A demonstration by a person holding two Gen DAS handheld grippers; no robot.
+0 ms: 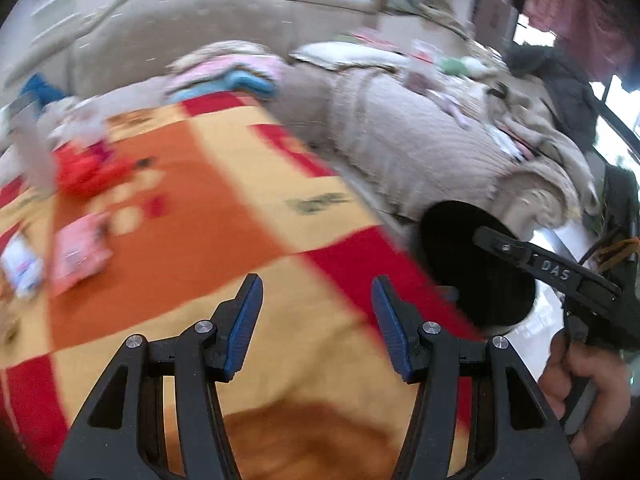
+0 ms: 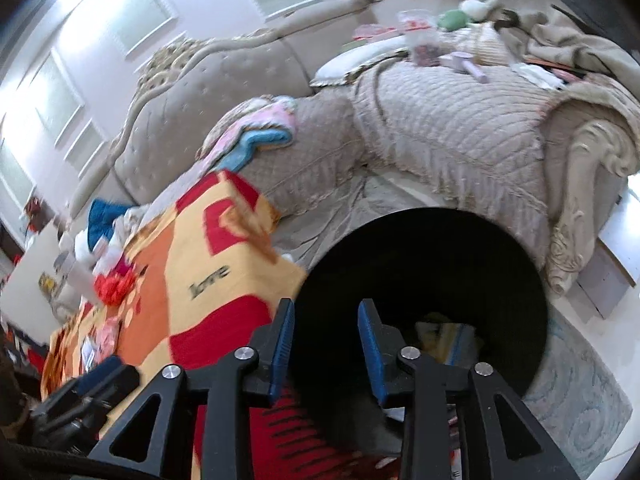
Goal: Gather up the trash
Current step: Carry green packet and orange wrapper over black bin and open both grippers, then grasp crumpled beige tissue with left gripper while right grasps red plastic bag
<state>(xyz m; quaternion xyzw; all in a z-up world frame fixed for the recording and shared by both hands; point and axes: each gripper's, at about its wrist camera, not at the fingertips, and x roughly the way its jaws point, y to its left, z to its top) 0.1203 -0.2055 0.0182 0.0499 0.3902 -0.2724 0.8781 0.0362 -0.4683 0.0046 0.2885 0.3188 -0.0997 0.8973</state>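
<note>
Both grippers are open and hold nothing: left gripper [image 1: 317,312] over the blanket [image 1: 224,216], right gripper [image 2: 326,340] over the black bin [image 2: 424,264].

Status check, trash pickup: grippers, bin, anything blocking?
Left gripper open, empty. Right gripper open, empty, over black bin. Wrappers on the blanket. Nothing blocking.

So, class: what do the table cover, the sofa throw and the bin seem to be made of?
Table cover: looks like soft matt woven or fleece fabric; it drapes over the edge with printed blocks.
Sofa throw: quilted textile, shown by stitched ridges and a fringed hem.
Bin: probably a thin black plastic liner; too dark to be sure.
</note>
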